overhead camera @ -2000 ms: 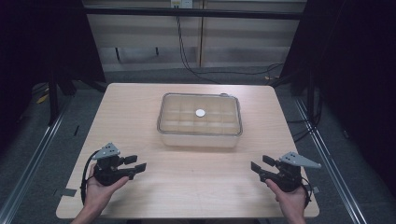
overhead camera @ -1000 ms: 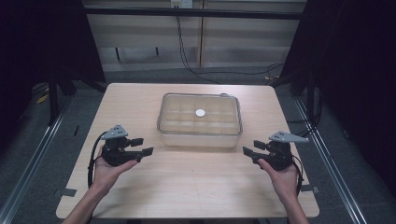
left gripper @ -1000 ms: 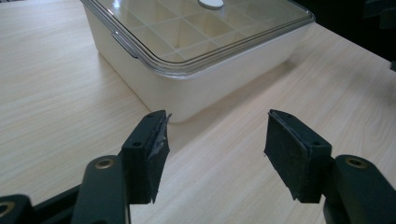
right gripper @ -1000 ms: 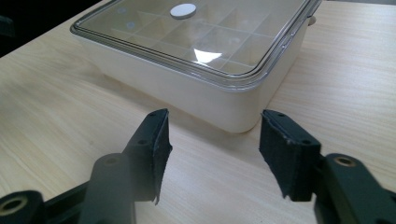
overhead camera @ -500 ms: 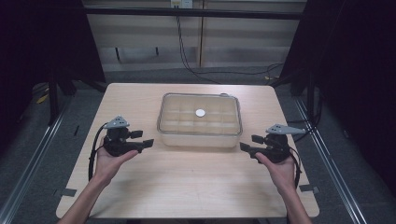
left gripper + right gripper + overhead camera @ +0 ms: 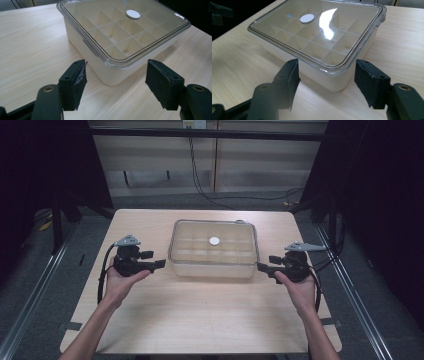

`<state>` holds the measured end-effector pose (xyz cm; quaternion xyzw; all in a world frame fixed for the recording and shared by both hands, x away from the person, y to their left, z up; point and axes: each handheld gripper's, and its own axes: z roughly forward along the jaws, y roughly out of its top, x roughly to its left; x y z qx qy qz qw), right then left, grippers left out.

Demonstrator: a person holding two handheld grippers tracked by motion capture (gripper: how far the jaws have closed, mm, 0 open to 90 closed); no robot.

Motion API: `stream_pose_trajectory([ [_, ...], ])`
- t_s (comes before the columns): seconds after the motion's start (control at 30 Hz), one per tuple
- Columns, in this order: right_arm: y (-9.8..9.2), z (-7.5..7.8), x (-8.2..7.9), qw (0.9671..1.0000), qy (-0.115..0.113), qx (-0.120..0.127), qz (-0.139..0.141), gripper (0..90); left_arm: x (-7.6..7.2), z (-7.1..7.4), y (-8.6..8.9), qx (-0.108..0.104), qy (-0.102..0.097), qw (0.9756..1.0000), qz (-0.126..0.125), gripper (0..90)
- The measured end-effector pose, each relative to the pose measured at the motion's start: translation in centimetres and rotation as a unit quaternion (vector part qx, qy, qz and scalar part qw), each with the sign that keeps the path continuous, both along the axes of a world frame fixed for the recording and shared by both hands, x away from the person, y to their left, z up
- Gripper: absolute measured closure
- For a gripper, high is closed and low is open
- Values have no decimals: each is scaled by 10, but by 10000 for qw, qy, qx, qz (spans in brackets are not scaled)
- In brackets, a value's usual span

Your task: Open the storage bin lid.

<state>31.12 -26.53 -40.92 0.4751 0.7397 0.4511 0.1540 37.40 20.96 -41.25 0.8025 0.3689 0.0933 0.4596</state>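
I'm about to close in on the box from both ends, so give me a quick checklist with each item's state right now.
1. Lid seated on box: ok.
2. Left gripper open, nothing held: ok.
3. Right gripper open, nothing held: ok.
4. Near corner of the box lined up between the left fingers: ok.
5. Fingers touching the box: not ok, both apart from it.
6. Latches on the box released: cannot tell.

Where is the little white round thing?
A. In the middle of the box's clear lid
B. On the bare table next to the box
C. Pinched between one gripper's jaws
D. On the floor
A: the white disc sits at the centre of the clear lid of the box, apart from both grippers.
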Motion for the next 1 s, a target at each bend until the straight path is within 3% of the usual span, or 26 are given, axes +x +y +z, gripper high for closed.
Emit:
stream_pose_trajectory([
  [0.13, 3, 3, 10, 10000, 59, -49, -2, 355, 6, 3, -3, 28, 2, 10000, -26, 323],
  [0.2, 3, 2, 16, 9998, 193, 43, 95, 343, 7, 2, -4, -7, 53, 10000, -33, 331],
  [0.23, 4, 0, 23, 9989, 386, 121, 248, 318, 8, -3, -5, -103, 133, 9998, -60, 319],
  [0.33, 5, -3, 28, 9990, 410, 4, 200, 307, 8, -9, -8, -24, 157, 9998, -94, 311],
  [0.47, 6, -5, 36, 9991, 417, 29, 83, 281, 15, -11, -12, 36, 222, 9997, -85, 311],
  [0.63, 6, -7, 46, 9990, 455, -52, -9, 266, 25, -6, -16, 107, 152, 9998, 31, 285],
  [0.73, 3, -7, 54, 9986, 505, -65, -116, 213, 30, -2, -19, 169, 139, 9998, 31, 271],
  [0.9, 6, 0, 63, 9987, 462, -120, -171, 224, 43, 5, -24, 247, 122, 9996, 64, 272],
  [1.0, 9, 6, 71, 9990, 403, -140, -94, 237, 53, 8, -27, 178, 174, 9997, 61, 272],
])
